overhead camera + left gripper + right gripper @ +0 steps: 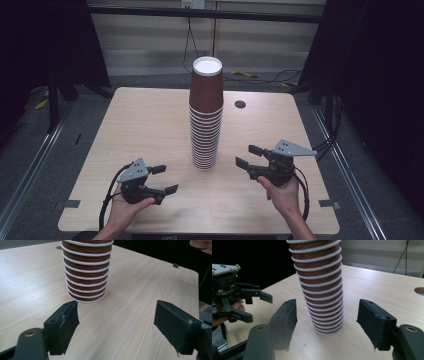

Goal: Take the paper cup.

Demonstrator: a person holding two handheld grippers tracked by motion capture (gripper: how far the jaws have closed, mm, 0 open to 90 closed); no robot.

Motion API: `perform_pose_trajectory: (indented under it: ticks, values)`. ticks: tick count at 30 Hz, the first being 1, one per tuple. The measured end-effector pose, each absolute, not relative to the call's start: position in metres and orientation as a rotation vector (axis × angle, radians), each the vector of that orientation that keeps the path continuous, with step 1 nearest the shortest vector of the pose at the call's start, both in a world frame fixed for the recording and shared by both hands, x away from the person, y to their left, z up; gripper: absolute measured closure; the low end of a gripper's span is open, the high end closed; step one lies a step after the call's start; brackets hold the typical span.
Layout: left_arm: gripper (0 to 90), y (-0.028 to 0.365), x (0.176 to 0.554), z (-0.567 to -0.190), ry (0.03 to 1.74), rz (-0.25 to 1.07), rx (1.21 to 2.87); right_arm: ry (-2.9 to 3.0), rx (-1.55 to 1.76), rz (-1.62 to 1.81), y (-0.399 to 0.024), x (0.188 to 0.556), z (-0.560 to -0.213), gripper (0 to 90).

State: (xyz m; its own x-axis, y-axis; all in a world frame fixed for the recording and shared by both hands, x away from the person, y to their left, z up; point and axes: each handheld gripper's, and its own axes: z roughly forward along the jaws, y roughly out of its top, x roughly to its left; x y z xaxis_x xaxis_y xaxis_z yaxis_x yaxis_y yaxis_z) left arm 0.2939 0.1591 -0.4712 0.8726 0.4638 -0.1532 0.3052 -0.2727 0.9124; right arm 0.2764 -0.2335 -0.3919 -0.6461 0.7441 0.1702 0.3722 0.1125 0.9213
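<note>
Two hand-held grippers flank a tall stack of brown paper cups (205, 125) standing near the middle of a pale wooden table (150, 115). The stack's long axis is upright, leaning slightly if at all. The cups appear nested mouth-down, white rims ringing the column, the lowest rim resting on the tabletop; whatever lies inside them is hidden.

The left gripper (169, 179), at the table's near edge, points toward the foot of the stack, its jaws standing apart and empty. In the left gripper view the stack lies ahead and off toward the left-hand jaw.

The right gripper (245, 155) faces the column from the other side, its jaws likewise apart with nothing between them. In the right gripper view the lower cups sit squarely in the line between the two jaws, just ahead of the pads and not touching.

Both grippers are near the stack; the right looks the better aligned to close on it. A round cable hole (240, 104) lies beyond the cups.
</note>
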Motion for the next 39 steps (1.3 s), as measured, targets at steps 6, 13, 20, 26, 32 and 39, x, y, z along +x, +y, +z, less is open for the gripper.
perform_pose_trajectory:
  ticks: [6, 13, 20, 26, 32, 39]
  values:
    - [19.6, 0.16, 0.293, -0.471, 0.571, 0.167, 1.878, 2.062, 1.049, 1.545, -0.224, 0.283, -0.378, 31.9]
    - [19.7, 0.159, 0.293, -0.471, 0.568, 0.165, 1.89, 2.084, 0.981, 1.543, -0.221, 0.292, -0.36, 33.1]
    - [19.7, 0.159, 0.293, -0.471, 0.563, 0.164, 1.894, 2.098, 0.946, 1.581, -0.217, 0.297, -0.346, 30.9]
    - [19.7, 0.16, 0.293, -0.471, 0.567, 0.164, 1.894, 2.103, 0.929, 1.585, -0.216, 0.303, -0.333, 25.3]
    - [20.1, 0.159, 0.293, -0.472, 0.562, 0.162, 1.891, 2.108, 0.907, 1.594, -0.214, 0.308, -0.32, 24.5]
    - [20.0, 0.159, 0.293, -0.472, 0.567, 0.178, 1.899, 2.097, 0.838, 1.62, -0.202, 0.313, -0.297, 23.1]
